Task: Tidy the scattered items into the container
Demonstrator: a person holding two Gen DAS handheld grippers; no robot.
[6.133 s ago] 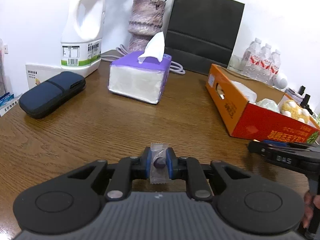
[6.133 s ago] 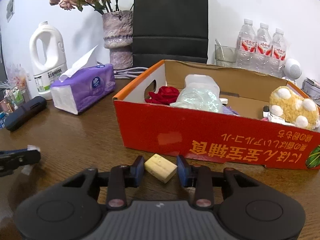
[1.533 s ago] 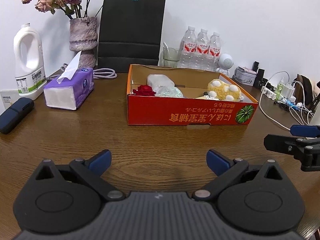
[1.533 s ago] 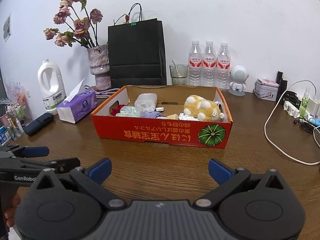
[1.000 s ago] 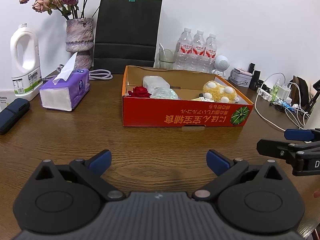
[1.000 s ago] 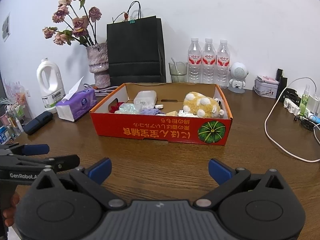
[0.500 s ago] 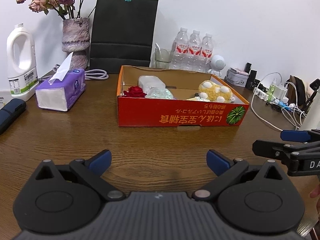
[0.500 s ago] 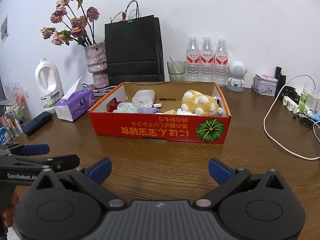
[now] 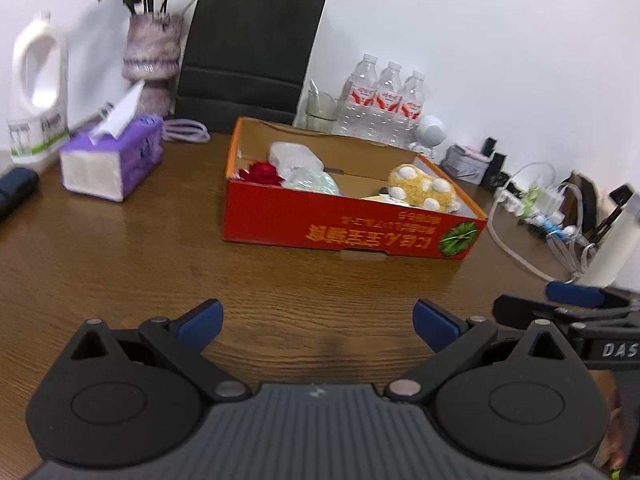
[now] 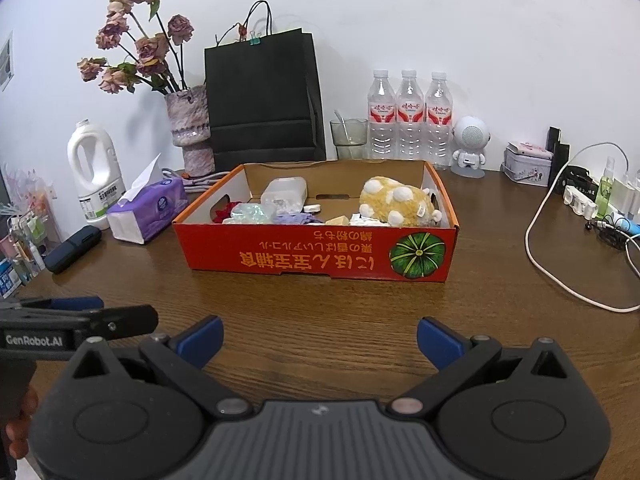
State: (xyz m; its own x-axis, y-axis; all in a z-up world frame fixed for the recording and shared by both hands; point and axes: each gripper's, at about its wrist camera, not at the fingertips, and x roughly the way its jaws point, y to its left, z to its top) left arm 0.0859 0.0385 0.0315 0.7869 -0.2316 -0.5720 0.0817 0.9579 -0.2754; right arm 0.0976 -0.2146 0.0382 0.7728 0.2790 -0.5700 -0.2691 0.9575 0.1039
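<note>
both grippers have been drawn back from the red box (image 10: 316,258), now mid-frame. left gripper (image 9: 316,322) and right gripper (image 10: 318,338) are spread wide, empty. scattered items lie inside; tidying appears finished.

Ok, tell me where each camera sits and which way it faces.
Left wrist: on the left tongs, open, facing the red box from its front left; the right tongs show at the right edge.
Right wrist: on the right tongs, open, facing the box squarely; the left tongs and fingers show at the left.
Shared: box, black bag, water bottles.
</note>
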